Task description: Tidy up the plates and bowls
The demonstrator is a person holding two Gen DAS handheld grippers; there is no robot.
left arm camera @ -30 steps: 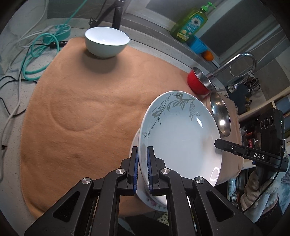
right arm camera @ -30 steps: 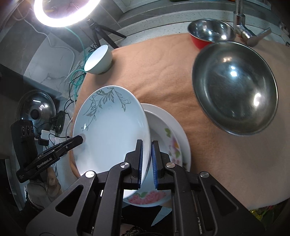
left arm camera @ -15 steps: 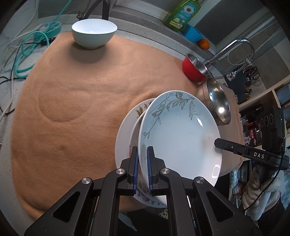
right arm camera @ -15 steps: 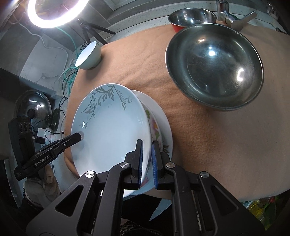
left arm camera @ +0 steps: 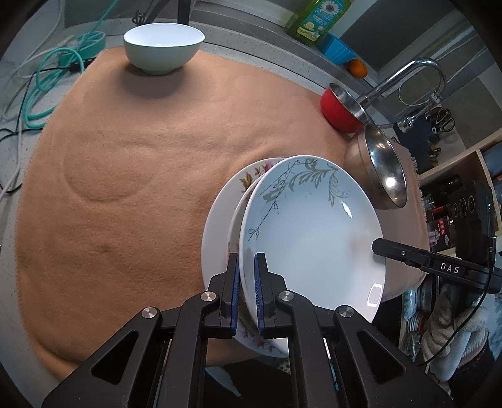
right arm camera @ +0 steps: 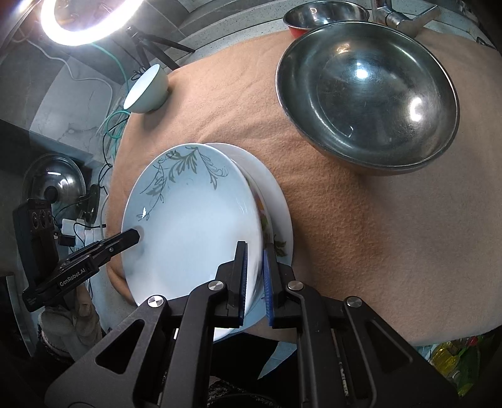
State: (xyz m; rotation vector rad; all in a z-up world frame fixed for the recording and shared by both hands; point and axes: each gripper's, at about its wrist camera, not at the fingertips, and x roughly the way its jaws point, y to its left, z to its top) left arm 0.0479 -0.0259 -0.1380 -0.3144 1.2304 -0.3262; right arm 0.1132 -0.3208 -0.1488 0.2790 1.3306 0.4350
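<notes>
A white plate with a grey leaf pattern point(left arm camera: 310, 232) point(right arm camera: 191, 219) is held by both grippers at opposite rims. My left gripper point(left arm camera: 247, 266) is shut on its left rim, my right gripper point(right arm camera: 254, 254) on its right rim. It sits tilted over a flowered white plate point(left arm camera: 219, 219) point(right arm camera: 276, 213) that lies on the orange cloth point(left arm camera: 141, 172). A pale green bowl point(left arm camera: 163, 47) point(right arm camera: 146, 91) stands at the far left. A large steel bowl point(right arm camera: 367, 97) point(left arm camera: 381, 169) and a red-sided steel bowl point(left arm camera: 343, 106) point(right arm camera: 326, 14) stand at the right.
A tap point(left arm camera: 408, 81) rises behind the steel bowls. Green cables point(left arm camera: 53, 81) lie off the cloth at the left. A dish soap bottle point(left arm camera: 317, 18) stands at the back. A ring light point(right arm camera: 88, 22) on a tripod and a pot lid point(right arm camera: 53, 185) are at the left.
Both grippers have carried the leaf plate over the flowered plate and lowered it; it now covers most of the flowered plate. Both stay shut.
</notes>
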